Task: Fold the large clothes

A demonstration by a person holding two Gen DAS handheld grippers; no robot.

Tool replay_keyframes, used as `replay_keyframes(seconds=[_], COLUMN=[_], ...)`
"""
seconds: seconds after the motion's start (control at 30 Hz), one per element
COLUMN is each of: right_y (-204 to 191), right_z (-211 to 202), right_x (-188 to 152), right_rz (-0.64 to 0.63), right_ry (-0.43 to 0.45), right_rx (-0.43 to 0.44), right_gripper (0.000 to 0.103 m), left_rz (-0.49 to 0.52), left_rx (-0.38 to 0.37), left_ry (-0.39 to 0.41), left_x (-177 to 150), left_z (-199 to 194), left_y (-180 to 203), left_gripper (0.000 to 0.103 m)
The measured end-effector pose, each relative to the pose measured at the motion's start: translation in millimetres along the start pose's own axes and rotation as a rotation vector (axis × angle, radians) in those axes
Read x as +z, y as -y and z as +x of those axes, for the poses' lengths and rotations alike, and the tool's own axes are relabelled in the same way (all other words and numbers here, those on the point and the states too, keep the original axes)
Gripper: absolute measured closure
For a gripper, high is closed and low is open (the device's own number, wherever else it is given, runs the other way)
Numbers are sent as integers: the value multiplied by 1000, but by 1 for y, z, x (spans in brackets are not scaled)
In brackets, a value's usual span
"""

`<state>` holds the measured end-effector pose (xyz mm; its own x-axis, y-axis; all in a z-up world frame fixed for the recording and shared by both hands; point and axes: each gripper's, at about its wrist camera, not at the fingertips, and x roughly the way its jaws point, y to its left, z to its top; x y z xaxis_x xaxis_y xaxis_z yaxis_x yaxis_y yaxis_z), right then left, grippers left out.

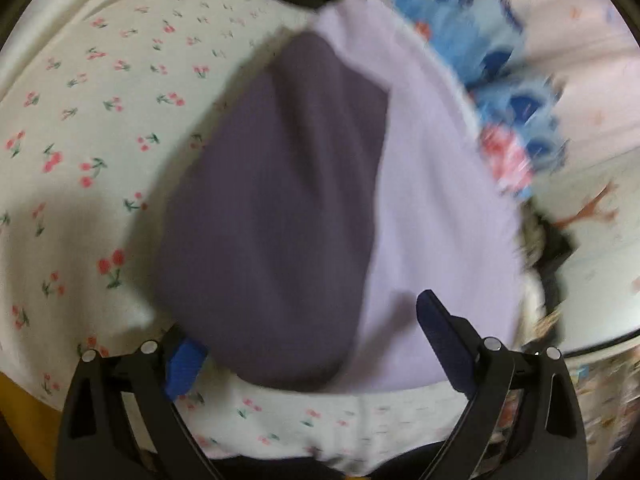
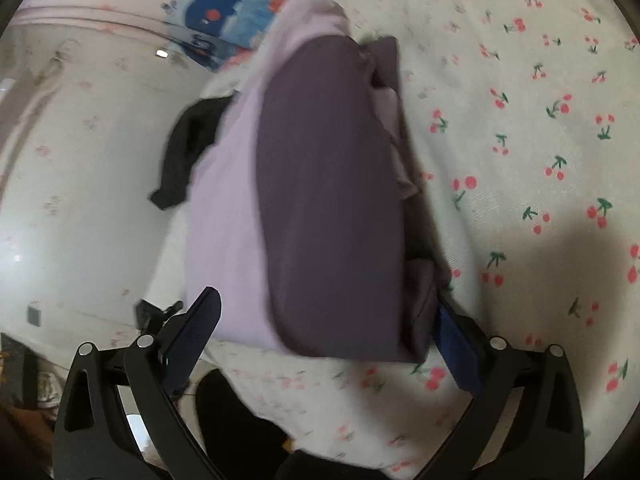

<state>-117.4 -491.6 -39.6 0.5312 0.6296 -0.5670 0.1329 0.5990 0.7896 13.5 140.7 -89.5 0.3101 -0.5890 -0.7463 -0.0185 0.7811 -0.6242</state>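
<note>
Garment under inspection: a folded two-tone cloth bundle, dark purple and pale lilac, lying on a bed covered by a white sheet printed with small red cherries. In both views the dark purple panel sits uppermost, with the lilac layer showing along 1 side.

Left gripper: fingers spread apart, the bundle's near edge lying between them; whether either blue pad touches the cloth cannot be told.

Right gripper: fingers likewise apart, straddling the bundle's near end, the right finger close against the dark purple fold.

Beyond the bundle lies a blue fabric with dark blue whale figures. A crumpled black cloth lies just beside the lilac edge. Motion blur softens the left view.
</note>
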Motion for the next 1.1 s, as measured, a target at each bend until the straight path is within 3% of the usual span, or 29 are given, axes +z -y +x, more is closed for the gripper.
replay_keyframes(seconds=[0.07, 0.1, 0.13, 0.17, 0.2, 0.3, 0.37, 0.57, 0.67, 0.73, 0.8, 0.87, 0.97, 1.03, 1.1], right_y=[-10, -16, -14, -7, -3, -28, -51, -100, -84, -52, -19, -14, -49, -87, -123], right_z=[-7, -10, -10, -9, -11, -26, -47, -116, -131, -122, -120, -149, -177, -170, -139], right_x=[-3, -4, -5, -1, -1, -8, -14, -59, -97, -119, -133, -139, -128, -109, -84], right_rz=[-27, -62, -69, -37, -12, -90, -124, -254, -251, -185, -86, -63, -173, -314, -439], right_ry=[35, 64, 71, 74, 83, 132, 171, 213, 136, 26, -30, 84, 220, 263, 255], right_rx=[54, 43, 7, -28, -3, 8, 65, 106, 22, -69, -123, -137, -232, -256, -294], right_gripper=[7, 15, 27, 56, 65, 73, 75, 77, 74, 64, 57, 57, 53, 47, 42], left_rz=[-52, -43, -34, -36, -54, -56, -21, 106, 117, 100, 38, 11, 21, 70, 146], left_rx=[-49, -41, -31, -15, -22, -49, -72, -153, -154, -125, -135, -157, 5, 113, 88], left_ry=[10, 39, 47, 37, 28, 35, 33, 7, -66, -187, -229, -188, 0, 137, 207], left_x=[-1, -1, -1, 0, 2, 5, 9, -29, -57, -82, -95, -97, -86, -69, -50], left_z=[-1, -4, -4, 0, 0, -20, -30, -105, -112, -91, -83, -105, -169, -205, -211], left_y=[-2, 3, 5, 5, 4, 9, 24, 47, 34, 7, -19, -29, -34, -19, 17], left_gripper=[12, 15, 19, 26, 36, 55, 58, 61, 61, 57, 49, 48, 48, 47, 42])
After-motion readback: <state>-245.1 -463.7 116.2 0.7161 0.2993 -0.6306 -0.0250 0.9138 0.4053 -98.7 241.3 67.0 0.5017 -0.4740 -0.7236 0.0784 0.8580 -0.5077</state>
